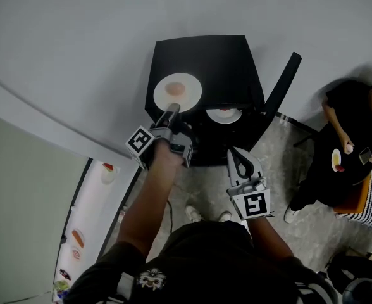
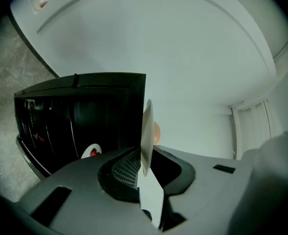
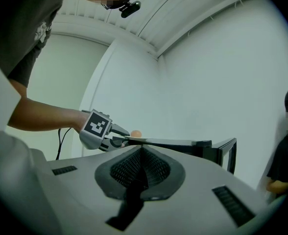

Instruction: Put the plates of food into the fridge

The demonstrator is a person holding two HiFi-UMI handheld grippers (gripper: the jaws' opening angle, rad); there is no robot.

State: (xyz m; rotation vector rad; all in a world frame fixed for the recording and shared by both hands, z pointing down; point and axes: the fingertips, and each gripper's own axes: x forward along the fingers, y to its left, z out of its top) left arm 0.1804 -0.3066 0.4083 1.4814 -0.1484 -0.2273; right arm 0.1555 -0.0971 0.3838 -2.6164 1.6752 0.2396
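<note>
1. One fridge, black and small, stands at 12 o'clock in the head view. Its door is swung out toward 2 o'clock, so it is ready for loading.
2. Two other spots may hold more work. A white ledge at 8 o'clock carries what look like dishes. A seated person at 3 o'clock has a small plate in the lap. Whether either belongs to the task I cannot tell.
3. One top plate lies flat on the fridge's roof at 11 o'clock, with a round pinkish piece of food on it. It is not inside yet, and I judge it to be the step in hand: it has to be lifted off the roof and brought down through the doorway.
4. One second plate, with something red on it, sits inside the fridge, at 1 o'clock from the top plate. That part looks done.
5. One left claw has its jaws drawn close and clamped on the top plate's rim at the plate's 6 o'clock edge. Its own view shows the rim edge-on between the pads, with the food just behind.
6. One right claw has its jaws fully together with nothing between them. It is held at 5 o'clock from the fridge and touches no plate.
</note>
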